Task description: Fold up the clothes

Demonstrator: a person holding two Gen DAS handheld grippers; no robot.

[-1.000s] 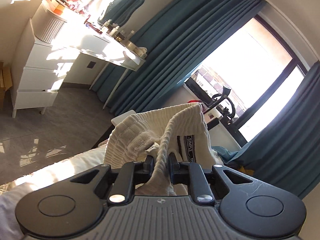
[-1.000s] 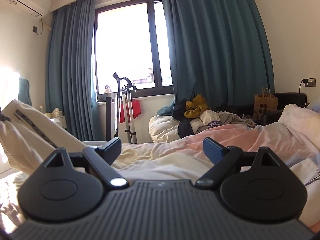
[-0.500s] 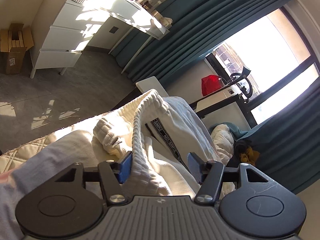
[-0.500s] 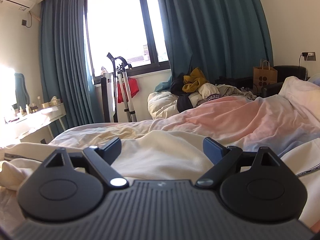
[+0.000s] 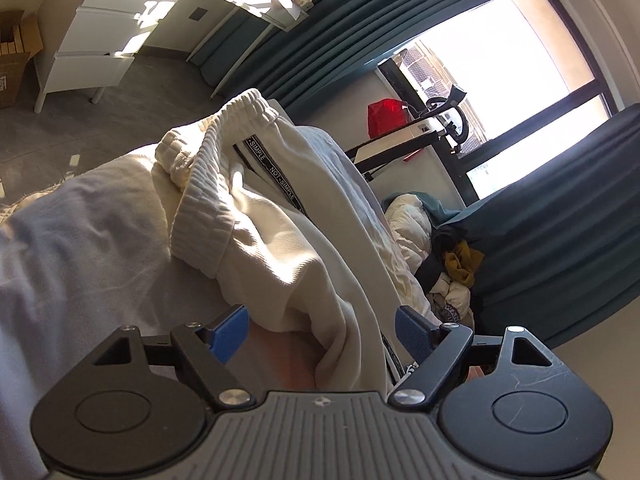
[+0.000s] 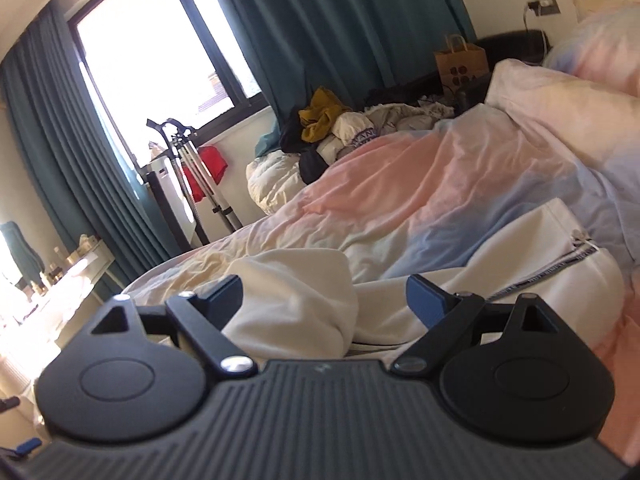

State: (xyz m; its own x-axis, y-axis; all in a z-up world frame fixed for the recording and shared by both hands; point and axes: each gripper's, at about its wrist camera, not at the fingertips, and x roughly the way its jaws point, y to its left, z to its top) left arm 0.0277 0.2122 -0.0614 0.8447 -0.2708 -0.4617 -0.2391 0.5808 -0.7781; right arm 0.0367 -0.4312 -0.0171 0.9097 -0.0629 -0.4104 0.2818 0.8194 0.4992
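A cream garment (image 5: pixel 288 240) with ribbed cuffs and a black "NOT SIMPLE" band lies crumpled on the bed (image 5: pixel 80 240). My left gripper (image 5: pixel 322 328) hovers over its near end. Its jaws are opening, and a fold of the cloth lies between the blue pads (image 5: pixel 228 330) without being pressed. In the right wrist view the same cream garment (image 6: pixel 296 296) bunches up just ahead of my right gripper (image 6: pixel 324 300), which stands open and grips nothing. A zipped part of the garment (image 6: pixel 576 256) lies to the right on the pastel duvet (image 6: pixel 420 184).
A pile of clothes (image 6: pixel 324 120) sits beyond the bed under teal curtains (image 6: pixel 340 20). A paper bag (image 6: pixel 460 62) stands by the wall. A white dresser (image 5: pixel 92 40) and cardboard box (image 5: pixel 12 68) stand on the floor at the left. An exercise machine (image 5: pixel 440 116) stands by the window.
My left gripper went from shut on the lifted garment to wide apart, and the garment dropped onto the bed. My right gripper swung and rolled over the cream cloth, still open.
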